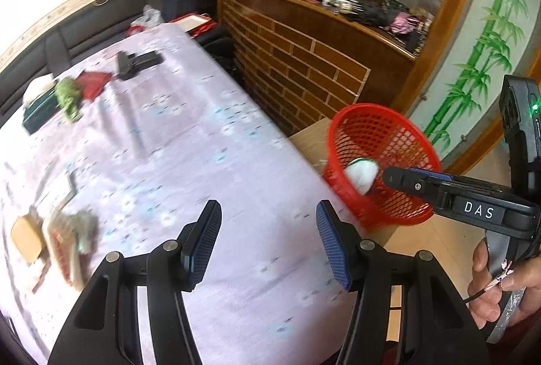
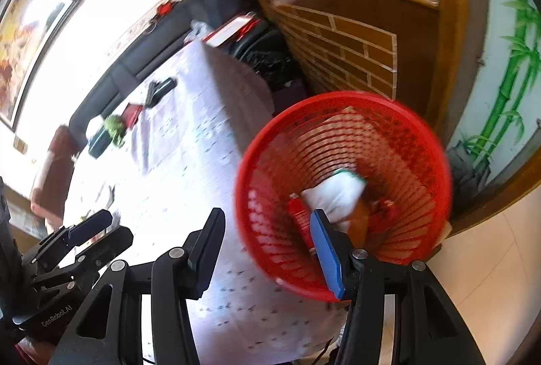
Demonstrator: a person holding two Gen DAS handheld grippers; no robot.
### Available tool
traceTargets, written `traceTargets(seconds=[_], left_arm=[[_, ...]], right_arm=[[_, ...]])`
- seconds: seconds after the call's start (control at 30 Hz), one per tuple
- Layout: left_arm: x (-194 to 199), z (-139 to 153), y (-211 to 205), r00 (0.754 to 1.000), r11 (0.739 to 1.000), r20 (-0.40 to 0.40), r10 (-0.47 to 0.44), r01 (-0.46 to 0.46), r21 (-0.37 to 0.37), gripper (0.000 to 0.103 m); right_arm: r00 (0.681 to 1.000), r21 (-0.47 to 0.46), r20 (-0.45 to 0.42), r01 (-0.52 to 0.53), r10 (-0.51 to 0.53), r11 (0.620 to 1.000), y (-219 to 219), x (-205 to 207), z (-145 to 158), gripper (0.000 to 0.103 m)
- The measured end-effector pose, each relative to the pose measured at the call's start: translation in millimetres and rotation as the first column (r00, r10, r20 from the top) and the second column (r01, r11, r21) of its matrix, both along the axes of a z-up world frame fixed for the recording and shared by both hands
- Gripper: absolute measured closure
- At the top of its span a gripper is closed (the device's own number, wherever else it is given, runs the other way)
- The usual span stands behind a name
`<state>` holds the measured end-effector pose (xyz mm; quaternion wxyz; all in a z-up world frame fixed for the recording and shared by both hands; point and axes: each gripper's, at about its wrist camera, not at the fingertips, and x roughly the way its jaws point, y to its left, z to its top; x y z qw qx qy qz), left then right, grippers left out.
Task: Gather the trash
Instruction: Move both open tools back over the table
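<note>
A red mesh basket (image 2: 422,142) stands off the table's right edge. Inside it lie a crumpled white paper (image 2: 334,196) and a red box (image 2: 299,213). My right gripper (image 2: 267,226) hovers at the basket's near rim, open, with nothing between its fingers. In the left wrist view the right gripper (image 1: 395,177) reaches over the basket (image 1: 382,128), held by a hand (image 1: 500,280). My left gripper (image 1: 267,219) is open and empty above the lilac tablecloth (image 1: 189,135). A pile of wrappers and a brown card (image 1: 61,240) lies at the cloth's left. The left gripper (image 2: 113,228) shows at lower left.
Further back on the table lie a green crumpled thing (image 1: 69,98), a red packet (image 1: 94,82), a black object (image 1: 137,62) and a dark green box (image 1: 39,111). A brick-patterned wooden cabinet (image 1: 297,61) stands behind the basket. A dark sofa (image 1: 101,23) runs along the far wall.
</note>
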<state>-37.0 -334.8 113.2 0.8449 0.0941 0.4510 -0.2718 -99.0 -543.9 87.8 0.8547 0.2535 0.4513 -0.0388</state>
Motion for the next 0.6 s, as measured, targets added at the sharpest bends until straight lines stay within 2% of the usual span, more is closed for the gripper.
traceTargets(seconds=[0.2, 0.4, 0.6], left_arm=[[-0.8, 0.8, 50.1, 0.997, 0.998, 0.01, 0.07, -0.07, 0.004, 0.046], [0.9, -3.5, 121.2, 0.989, 0.989, 0.022, 0.148, -0.148, 0.01, 0.046], [13.0, -15.3, 227.8, 0.958, 0.957, 0.02, 0.285, -0.286, 0.049, 0.046]], right_arm=[[0.996, -0.01, -0.02, -0.085, 0.085, 0.996, 45.7, 14.7, -3.7, 0.047], [0.983, -0.021, -0.037, -0.178, 0.178, 0.984, 92.0, 28.6, -4.3, 0.047], [0.963, -0.032, -0.062, -0.266, 0.264, 0.963, 140.2, 38.0, -5.2, 0.047]])
